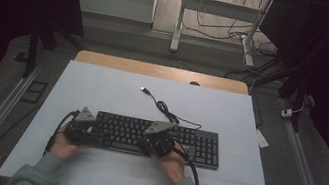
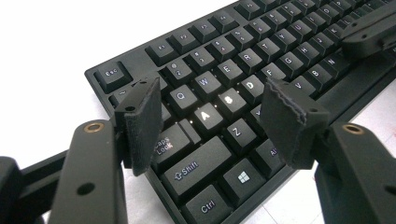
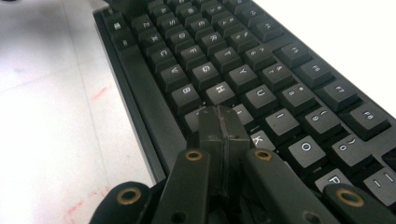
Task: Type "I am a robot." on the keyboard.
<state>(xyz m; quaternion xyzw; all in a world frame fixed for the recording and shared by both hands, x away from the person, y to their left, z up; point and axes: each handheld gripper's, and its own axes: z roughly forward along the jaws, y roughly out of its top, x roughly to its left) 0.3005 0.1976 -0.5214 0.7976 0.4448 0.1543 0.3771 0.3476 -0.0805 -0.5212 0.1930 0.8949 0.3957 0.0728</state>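
One black keyboard (image 1: 157, 139) lies flat on the white counter (image 1: 101, 92), near the front edge, its cable (image 1: 166, 109) looping back w/ the USB plug loose, not plugged in. Two tongs work it, one per hand. Left tongs (image 2: 217, 123) stand wide, hovering over the A/S/Z keys at the board's left end, nothing between the pads; prob. just waiting there. Right tongs (image 3: 220, 128) are squeezed tight together w/ nothing gripped, forming one narrow tip at about the J/K keys; my guess is that's so the tip presses a single key. Whether it touches yet, can't tell. Count: 1 keyboard, 1 cable, 2 tongs.
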